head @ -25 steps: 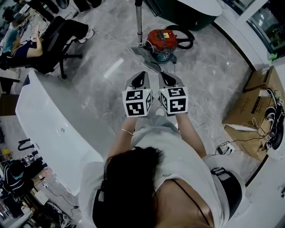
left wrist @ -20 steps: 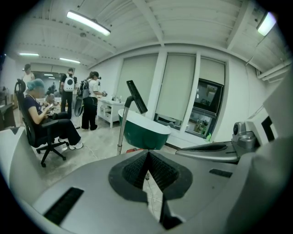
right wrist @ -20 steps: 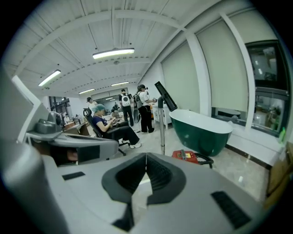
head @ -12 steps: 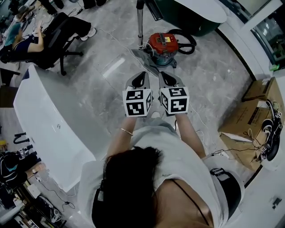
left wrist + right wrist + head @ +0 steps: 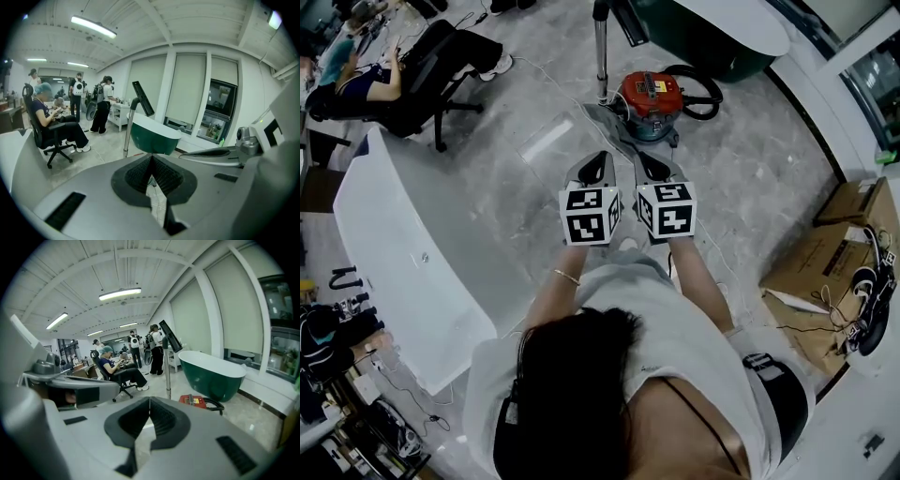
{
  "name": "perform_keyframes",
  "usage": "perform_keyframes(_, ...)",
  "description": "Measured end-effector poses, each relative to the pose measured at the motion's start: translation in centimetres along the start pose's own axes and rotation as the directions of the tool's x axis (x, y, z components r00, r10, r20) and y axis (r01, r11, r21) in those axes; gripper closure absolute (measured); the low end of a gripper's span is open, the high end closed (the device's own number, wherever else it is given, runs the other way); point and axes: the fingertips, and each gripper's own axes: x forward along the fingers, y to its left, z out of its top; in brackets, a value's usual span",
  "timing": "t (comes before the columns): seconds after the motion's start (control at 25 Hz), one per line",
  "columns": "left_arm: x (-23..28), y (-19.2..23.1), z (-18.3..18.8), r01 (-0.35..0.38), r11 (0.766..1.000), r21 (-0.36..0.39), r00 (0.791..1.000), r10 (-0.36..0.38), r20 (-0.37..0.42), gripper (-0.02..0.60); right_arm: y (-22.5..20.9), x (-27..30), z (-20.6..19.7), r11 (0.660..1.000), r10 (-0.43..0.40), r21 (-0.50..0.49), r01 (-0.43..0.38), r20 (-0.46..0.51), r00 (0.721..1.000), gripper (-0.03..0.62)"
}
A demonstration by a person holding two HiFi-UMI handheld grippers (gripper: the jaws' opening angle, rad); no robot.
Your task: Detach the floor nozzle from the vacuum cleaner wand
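Your left gripper (image 5: 600,165) and right gripper (image 5: 649,165) are held side by side in front of you, pointing forward and down. Both are clenched with nothing between them: in each gripper view the ribbed pads meet along a thin line. Neither touches the vacuum.

The nozzle (image 5: 611,125) lies flat on the floor just beyond your gripper tips, to the left of the red canister (image 5: 649,94) and close against it. Its long axis runs on a slant, from far left to near right. The wand (image 5: 601,54) is attached at the nozzle's far end and stands close to upright. In the right gripper view it shows as a vertical pole, left of the canister.

A black hose (image 5: 701,89) loops at the canister's right side. A green tub (image 5: 712,39) stands farther off, and a white tub (image 5: 394,244) is on your left.
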Motion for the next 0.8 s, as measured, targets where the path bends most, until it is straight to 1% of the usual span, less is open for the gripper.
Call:
perform_keyframes(0.08, 0.3, -0.2, 0.0, 0.001, 1.0, -0.013, 1.0, -0.001, 0.0, 0.577, -0.4, 0.1, 0.0, 1.0, 0.001, 0.006, -0.001, 0.001, 1.0, 0.579)
perform_keyframes(0.36, 1.0, -0.9, 0.2, 0.0, 1.0, -0.007, 1.0, 0.0, 0.002, 0.578, -1.4, 0.0, 0.0, 1.0, 0.006, 0.004, -0.006, 0.0, 1.0, 0.579)
perform_keyframes(0.44, 1.2, -1.2, 0.4, 0.008, 1.0, -0.017, 1.0, -0.008, 0.011, 0.578, -1.5, 0.1, -0.1, 1.0, 0.017, 0.009, -0.017, -0.001, 1.0, 0.579)
perform_keyframes(0.56, 1.3, -1.3, 0.2, 0.001, 1.0, -0.029, 1.0, -0.001, 0.019, 0.578, -1.4, 0.0, -0.5, 0.999, 0.034, 0.009, -0.034, -0.004, 0.999, 0.579)
perform_keyframes(0.72, 0.9, -2.0, 0.4, 0.039, 0.999, -0.024, 0.998, -0.038, 0.053, 0.577, -1.6, -0.1, -1.0, 0.999, 0.037, 0.01, -0.037, -0.014, 0.999, 0.579)
perform_keyframes(0.8, 0.9, -2.0, 0.3, 0.037, 0.999, -0.016, 0.998, -0.036, 0.055, 0.577, -1.5, 0.0, -1.1, 0.999, 0.041, 0.014, -0.041, -0.014, 0.999, 0.579)
